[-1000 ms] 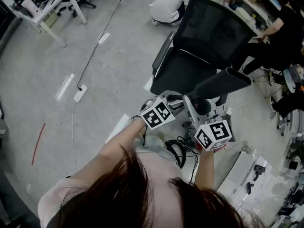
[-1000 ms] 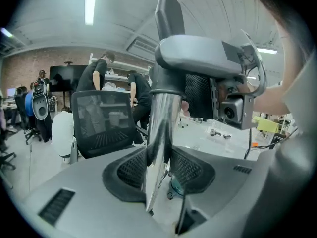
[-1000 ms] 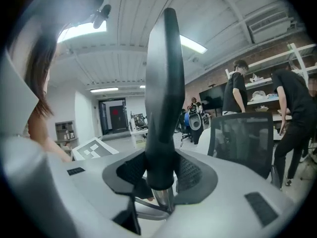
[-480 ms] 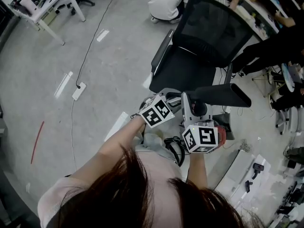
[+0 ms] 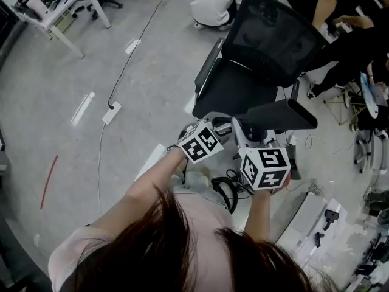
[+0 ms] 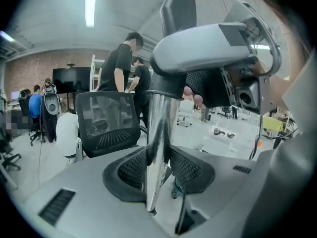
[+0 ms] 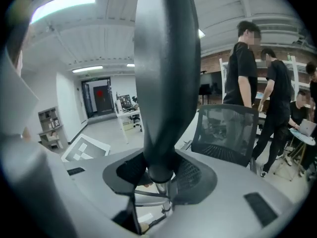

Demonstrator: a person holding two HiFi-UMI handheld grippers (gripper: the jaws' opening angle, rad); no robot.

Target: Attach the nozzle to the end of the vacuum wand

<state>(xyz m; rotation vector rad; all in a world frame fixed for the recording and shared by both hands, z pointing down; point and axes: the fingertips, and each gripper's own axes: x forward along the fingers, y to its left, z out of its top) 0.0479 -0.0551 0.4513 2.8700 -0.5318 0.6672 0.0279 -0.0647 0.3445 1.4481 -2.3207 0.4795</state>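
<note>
In the head view both grippers are held close together in front of me, over a black office chair. The left gripper (image 5: 223, 130) is shut on the shiny metal wand (image 6: 159, 133), which rises upright between its pads in the left gripper view. The right gripper (image 5: 254, 140) is shut on the dark grey flat nozzle (image 5: 281, 115), which points away to the right. In the right gripper view the nozzle (image 7: 166, 78) fills the middle, and its round lower end sits on the wand's chrome tip (image 7: 166, 195). The right gripper (image 7: 161, 171) clamps the nozzle near that joint. The left gripper (image 6: 159, 168) clamps the wand lower down.
A black mesh office chair (image 5: 261, 53) stands just beyond the grippers. A cable and power strip (image 5: 112, 112) lie on the grey floor to the left. A white table (image 5: 58, 11) is at far left. People stand or crouch at the top and right. A black hose loop (image 5: 225, 194) is below my hands.
The right gripper dipped down-left, then came back right. The nozzle's far tip swung lower and now sits slightly higher again. The left gripper stayed nearly still.
</note>
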